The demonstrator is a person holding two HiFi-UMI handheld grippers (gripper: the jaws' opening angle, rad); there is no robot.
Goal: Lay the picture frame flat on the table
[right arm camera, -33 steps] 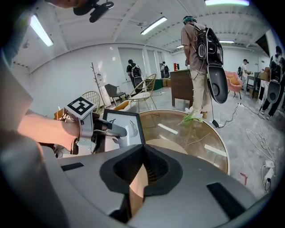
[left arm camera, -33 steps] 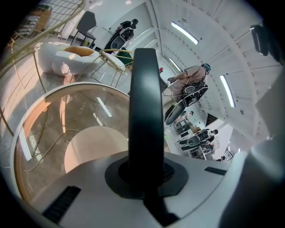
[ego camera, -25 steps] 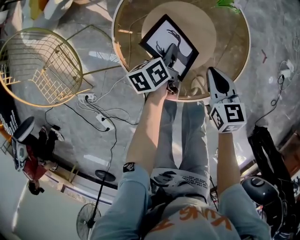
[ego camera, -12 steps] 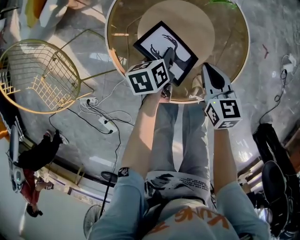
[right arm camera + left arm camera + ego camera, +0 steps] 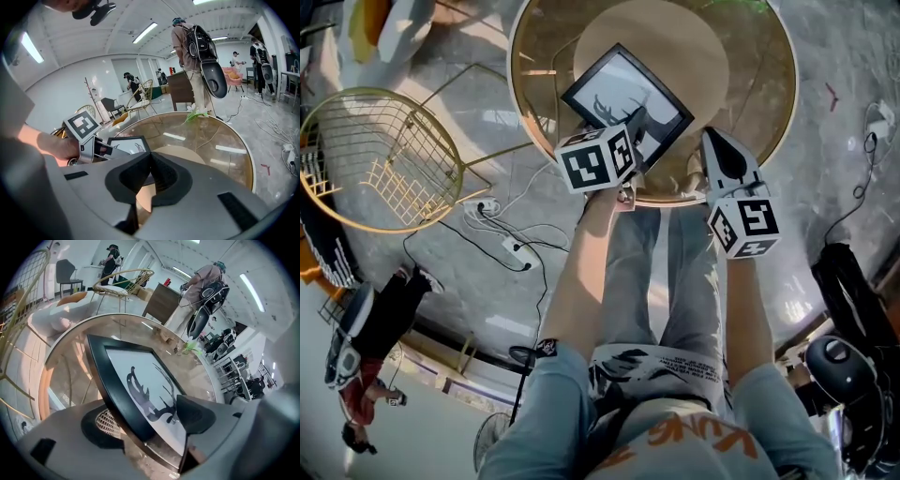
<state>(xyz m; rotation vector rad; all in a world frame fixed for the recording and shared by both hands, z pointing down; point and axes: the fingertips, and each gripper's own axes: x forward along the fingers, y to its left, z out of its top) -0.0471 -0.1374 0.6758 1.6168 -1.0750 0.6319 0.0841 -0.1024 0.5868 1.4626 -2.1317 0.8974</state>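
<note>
The black picture frame [image 5: 623, 98] with a deer silhouette lies face up on the round glass table [image 5: 783, 112]. Its near corner sits between the jaws of my left gripper [image 5: 639, 122]. In the left gripper view the frame [image 5: 140, 380] crosses the gap of the left gripper [image 5: 150, 420]. The jaws are opening, and the mesh pad [image 5: 107, 423] stands clear of the frame's edge. My right gripper [image 5: 715, 148] hovers over the table's near rim to the right of the frame, shut and empty. The right gripper view shows its tips [image 5: 150, 161] meeting, with the frame [image 5: 129, 143] beyond.
A gold wire chair [image 5: 375, 159] stands left of the table. Cables and a power strip [image 5: 511, 246] lie on the floor beside it. A round wooden base [image 5: 675, 37] shows under the glass. A person with a backpack [image 5: 197, 42] stands beyond the table.
The left jaws have gone from shut on the frame's corner to apart. The frame has shifted a little left and looks flatter. The right gripper has barely moved.
</note>
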